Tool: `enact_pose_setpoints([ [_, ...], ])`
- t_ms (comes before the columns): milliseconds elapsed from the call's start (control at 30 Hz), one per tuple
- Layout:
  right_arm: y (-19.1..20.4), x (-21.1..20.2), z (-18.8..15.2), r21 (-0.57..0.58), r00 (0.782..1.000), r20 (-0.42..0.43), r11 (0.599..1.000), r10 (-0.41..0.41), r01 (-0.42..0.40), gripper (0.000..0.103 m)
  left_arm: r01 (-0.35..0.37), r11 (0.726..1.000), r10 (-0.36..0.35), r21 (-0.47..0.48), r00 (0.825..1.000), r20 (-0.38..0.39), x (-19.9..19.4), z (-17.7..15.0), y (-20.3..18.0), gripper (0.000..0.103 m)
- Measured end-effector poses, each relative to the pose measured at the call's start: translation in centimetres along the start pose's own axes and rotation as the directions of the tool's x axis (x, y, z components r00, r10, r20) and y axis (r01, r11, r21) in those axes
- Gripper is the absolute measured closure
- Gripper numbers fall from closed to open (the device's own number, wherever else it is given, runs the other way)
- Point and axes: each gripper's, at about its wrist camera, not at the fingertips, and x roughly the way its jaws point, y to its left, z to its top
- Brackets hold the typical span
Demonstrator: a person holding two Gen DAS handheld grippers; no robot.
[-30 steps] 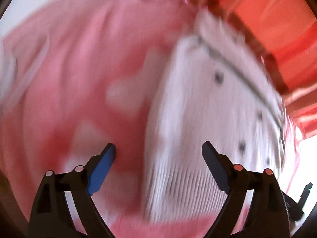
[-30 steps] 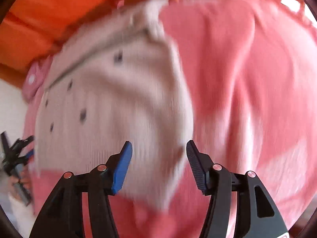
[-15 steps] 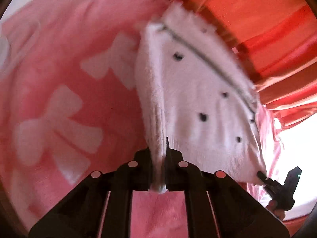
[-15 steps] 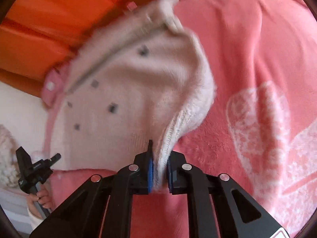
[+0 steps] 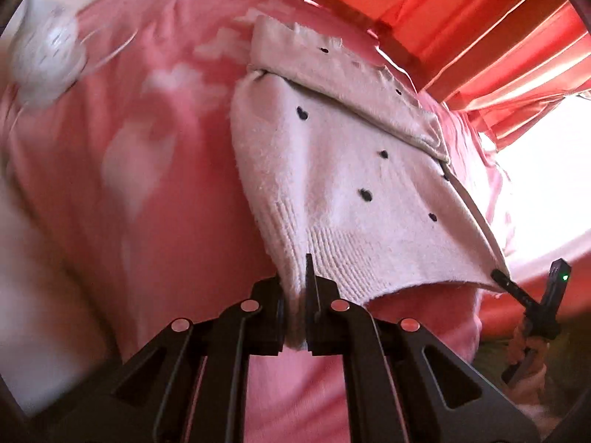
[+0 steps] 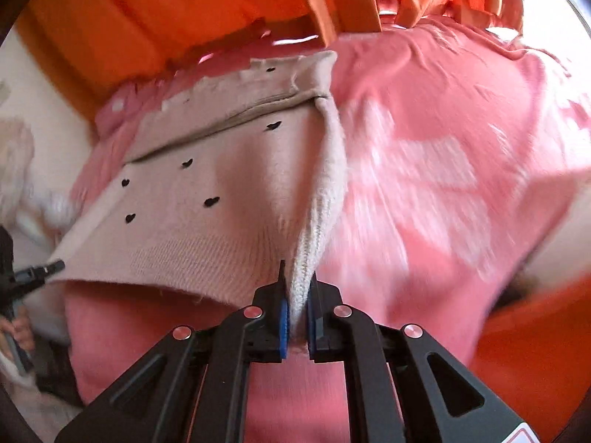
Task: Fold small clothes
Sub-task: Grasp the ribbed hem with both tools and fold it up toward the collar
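Observation:
A small cream knitted sweater (image 5: pixel 343 184) with black heart dots lies on a pink blanket (image 5: pixel 147 192). Its ribbed hem is raised off the blanket. My left gripper (image 5: pixel 295 313) is shut on the hem's left corner. My right gripper (image 6: pixel 297 310) is shut on the hem's right corner. In the right wrist view the sweater (image 6: pixel 207 199) stretches left to the other gripper (image 6: pixel 33 273). In the left wrist view the right gripper (image 5: pixel 532 306) shows at the far right. The top part of the sweater is folded over.
Orange curtains (image 5: pixel 461 18) hang behind the blanket's far edge and show in the right wrist view (image 6: pixel 166 11). A white fluffy thing (image 5: pixel 44 59) lies at the far left on the blanket. The blanket (image 6: pixel 443 170) has pale heart patterns.
One second ago both grippers were open over the sweater. They closed on the hem corners and have since lifted the hem and pulled it toward the cameras.

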Motion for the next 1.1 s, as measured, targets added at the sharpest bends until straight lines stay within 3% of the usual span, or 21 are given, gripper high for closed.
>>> enact_pose_setpoints([
  [67,0.4,-2.4,0.3,0.0,0.998,0.043,0.999,0.034,-0.035,0.096,0.023,1.0,-0.023,-0.01,0.999,0.043,-2.0,0.0,-0.6,0.097],
  [133,1.2,-4.5,2.9,-0.014,0.985,0.16,0.998,0.062,-0.061,0.096,0.039,0.999,-0.043,0.031,0.99,0.135,-3.9,2.3,-2.0,0.096],
  [233,1.1,-5.1,7.8,-0.019,0.942,0.321,0.994,0.104,-0.103,0.096,0.009,0.993,-0.043,0.115,0.954,0.297,-4.8,8.7,-3.9,0.096],
  [300,0.3,-2.8,13.1,0.034,0.904,0.411,0.989,0.119,-0.146,0.096,-0.012,0.991,-0.039,0.135,0.928,0.372,-3.2,13.7,-4.9,0.096],
  [333,-0.6,-0.8,15.8,0.084,0.896,0.426,0.98,0.127,-0.179,0.096,-0.021,0.992,-0.03,0.127,0.92,0.391,-1.8,16.4,-5.1,0.096],
  [433,-2.3,6.3,22.1,0.224,0.901,0.415,0.945,0.129,-0.239,0.096,-0.07,0.995,0.037,0.065,0.907,0.418,3.6,23.2,-4.9,0.096],
  [567,-2.9,15.4,26.9,0.321,0.942,0.331,0.934,0.047,-0.159,0.095,-0.115,0.992,0.122,-0.043,0.936,0.33,13.7,29.6,-2.7,0.096],
  [700,-2.9,22.1,28.8,0.363,0.969,0.245,0.929,-0.02,-0.073,0.094,-0.187,0.979,0.202,-0.077,0.935,0.293,19.3,31.0,-0.9,0.095],
  [800,-3.2,22.7,29.2,0.342,0.97,0.24,0.938,-0.028,-0.057,0.09,-0.165,0.981,0.187,-0.097,0.939,0.289,20.6,30.6,0.1,0.092],
  [900,-4.4,20.9,29.0,0.364,0.941,0.336,0.915,0.044,-0.172,0.088,-0.074,0.992,0.106,-0.106,0.937,0.332,19.5,30.9,0.4,0.088],
  [933,-4.8,20.5,28.8,0.383,0.932,0.359,0.901,0.056,-0.202,0.083,-0.04,0.994,0.075,-0.105,0.934,0.349,19.1,30.9,0.5,0.086],
  [967,-5.4,19.8,28.5,0.41,0.915,0.399,0.881,0.058,-0.235,0.07,-0.012,0.994,0.051,-0.109,0.932,0.359,18.8,31.0,0.6,0.081],
  [1000,-5.8,19.1,28.2,0.431,0.899,0.437,0.873,0.019,-0.228,0.063,-0.003,0.992,0.052,-0.127,0.923,0.382,18.5,31.2,0.7,0.061],
  [1033,-6.1,18.5,28.3,0.433,0.887,0.462,0.877,-0.017,-0.208,0.053,-0.03,0.988,0.091,-0.151,0.902,0.421,17.8,31.1,0.9,0.044],
  [1100,-6.3,17.9,28.2,0.423,0.879,0.475,0.888,-0.046,-0.182,0.052,-0.082,0.981,0.159,-0.175,0.855,0.493,16.5,30.8,0.7,0.037],
])
